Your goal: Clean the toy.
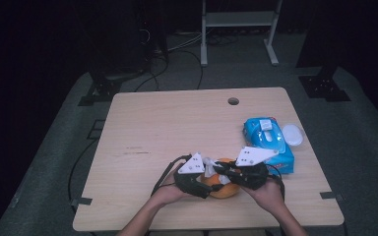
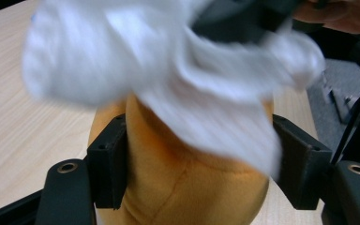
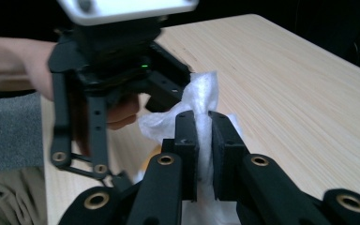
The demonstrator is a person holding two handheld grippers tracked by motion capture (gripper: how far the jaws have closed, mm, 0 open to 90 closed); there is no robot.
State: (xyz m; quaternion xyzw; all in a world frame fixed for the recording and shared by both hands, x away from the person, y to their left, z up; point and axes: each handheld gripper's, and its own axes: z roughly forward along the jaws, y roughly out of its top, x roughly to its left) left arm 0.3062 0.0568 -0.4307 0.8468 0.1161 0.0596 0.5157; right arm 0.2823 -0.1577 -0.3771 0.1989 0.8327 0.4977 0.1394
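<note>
My left gripper [image 2: 197, 154] clamps the orange plush toy [image 2: 178, 183] between its jaws. My right gripper [image 3: 203, 140] pinches a white tissue [image 3: 201, 93], draped blurred over the toy's top, hiding it.

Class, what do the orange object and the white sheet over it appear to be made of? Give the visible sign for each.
Orange object: probably soft plush fabric, matte and fuzzy, with a stitched seam. White sheet: probably thin tissue or a wet wipe, crumpled and slightly see-through where the right gripper pinches it.
</note>
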